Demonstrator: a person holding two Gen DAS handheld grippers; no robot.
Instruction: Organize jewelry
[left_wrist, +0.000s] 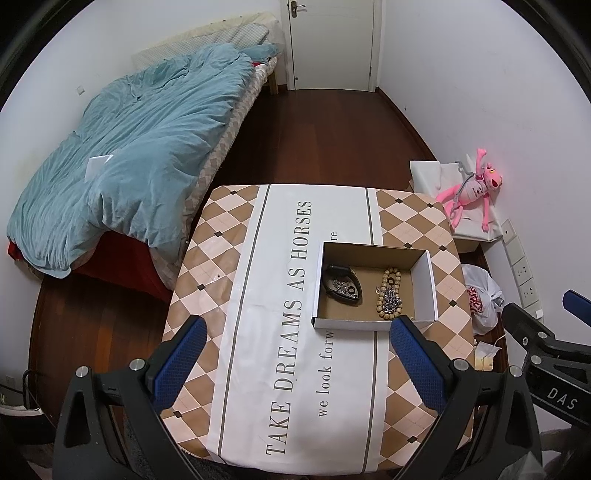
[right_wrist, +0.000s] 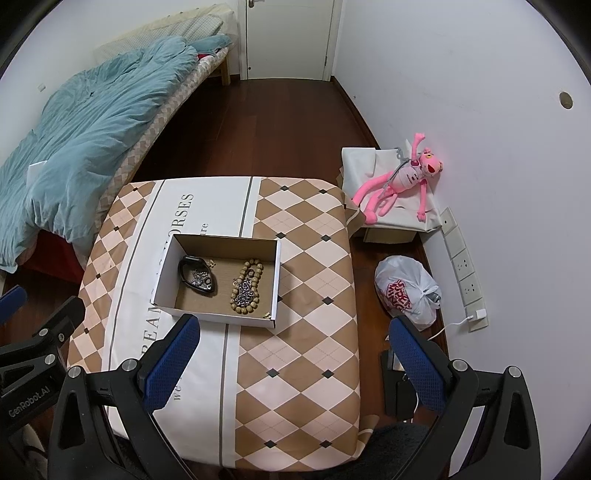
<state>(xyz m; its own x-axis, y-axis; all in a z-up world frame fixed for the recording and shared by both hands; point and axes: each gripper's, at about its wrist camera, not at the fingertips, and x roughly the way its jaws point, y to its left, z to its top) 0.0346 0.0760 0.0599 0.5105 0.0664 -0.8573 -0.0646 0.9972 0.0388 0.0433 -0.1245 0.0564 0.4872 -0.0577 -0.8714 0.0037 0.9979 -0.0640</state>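
both grippers' blue-padded fingers are spread wide and grasp nothing above a cloth-covered table (left_wrist: 236, 280). from the left wrist view, the left gripper (left_wrist: 295, 363) hangs over the near half of the cloth's white band, one pad (left_wrist: 181, 363) over the checked pattern near the left edge, the other just in front of the near wall of a shallow cardboard box (left_wrist: 424, 291). the right gripper (right_wrist: 295, 363), seen from its own camera, hangs over the near right part of the table; its left pad (right_wrist: 171, 363) sits just before the box's near wall, while its right pad is past the table's right edge, above the floor.

the box lies open toward the far right of the table, partly on the white band. inside it, toward the left wall, is a black band (right_wrist: 195, 276) curled in a loop, with small silver pieces (right_wrist: 201, 278) within the loop. toward the right wall lies a string of wooden beads (right_wrist: 248, 286), a silver chain (right_wrist: 245, 288) heaped on it. a small gold-coloured piece (right_wrist: 266, 315) rests at the box's near right corner.

off the table's right edge, a pink plush toy (right_wrist: 397, 182) lies on a covered stand against the wall, and a tied plastic bag (right_wrist: 406, 291) sits on the floor. a bed with a blue quilt (left_wrist: 122, 162) fills the left.
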